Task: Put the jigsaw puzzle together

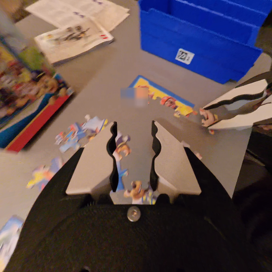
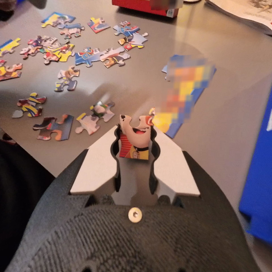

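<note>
The right tongs [image 2: 134, 129] clamp a puzzle piece [image 2: 134, 141] between their pads, near the assembled puzzle strip [image 2: 191, 117]. The left tongs [image 1: 134, 125] stand apart above loose pieces [image 1: 122, 147] on the worktop [image 1: 103, 95].

Dim, warm indoor light; motion blur smears both wide-angle views, with edges bowed.

Grey table [image 2: 147, 76], cluttered.
On it: loose puzzle pieces [image 2: 70, 48], a part-assembled puzzle section [image 1: 169, 95], blue crate [image 1: 206, 38], puzzle box [image 1: 29, 103], printed booklets [image 1: 73, 41].
</note>
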`<state>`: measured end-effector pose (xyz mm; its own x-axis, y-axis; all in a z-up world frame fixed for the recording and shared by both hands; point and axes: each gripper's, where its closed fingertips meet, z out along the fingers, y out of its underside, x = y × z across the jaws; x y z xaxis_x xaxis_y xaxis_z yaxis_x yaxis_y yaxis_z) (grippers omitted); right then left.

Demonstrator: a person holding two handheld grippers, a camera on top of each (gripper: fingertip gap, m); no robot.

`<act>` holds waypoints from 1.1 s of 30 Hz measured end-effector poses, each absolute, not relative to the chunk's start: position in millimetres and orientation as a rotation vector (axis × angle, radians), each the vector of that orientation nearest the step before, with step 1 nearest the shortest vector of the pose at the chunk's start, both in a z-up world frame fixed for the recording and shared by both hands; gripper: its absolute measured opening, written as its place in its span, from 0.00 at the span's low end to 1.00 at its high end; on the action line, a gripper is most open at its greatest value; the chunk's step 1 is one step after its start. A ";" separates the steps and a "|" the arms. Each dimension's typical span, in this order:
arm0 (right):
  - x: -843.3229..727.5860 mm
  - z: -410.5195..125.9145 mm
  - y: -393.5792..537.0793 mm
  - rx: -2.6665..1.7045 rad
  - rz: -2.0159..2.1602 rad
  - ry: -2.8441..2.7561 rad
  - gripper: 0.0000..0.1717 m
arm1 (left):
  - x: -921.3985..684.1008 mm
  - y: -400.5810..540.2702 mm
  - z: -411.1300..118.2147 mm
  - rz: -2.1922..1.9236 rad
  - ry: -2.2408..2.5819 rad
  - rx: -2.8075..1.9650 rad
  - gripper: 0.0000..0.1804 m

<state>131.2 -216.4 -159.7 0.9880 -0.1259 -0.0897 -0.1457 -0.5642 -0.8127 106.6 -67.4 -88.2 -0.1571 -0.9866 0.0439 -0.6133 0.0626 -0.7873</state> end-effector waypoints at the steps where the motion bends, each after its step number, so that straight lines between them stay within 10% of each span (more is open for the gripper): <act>1: 126.1 -157.3 -208.9 -2.164 0.053 0.181 0.23 | 88.9 -52.3 -88.8 -0.916 1.781 -1.628 0.26; 33: 90.7 -128.9 -90.4 -1.928 0.069 0.065 0.23 | -87.9 -48.1 -127.6 -1.287 1.429 -1.717 0.45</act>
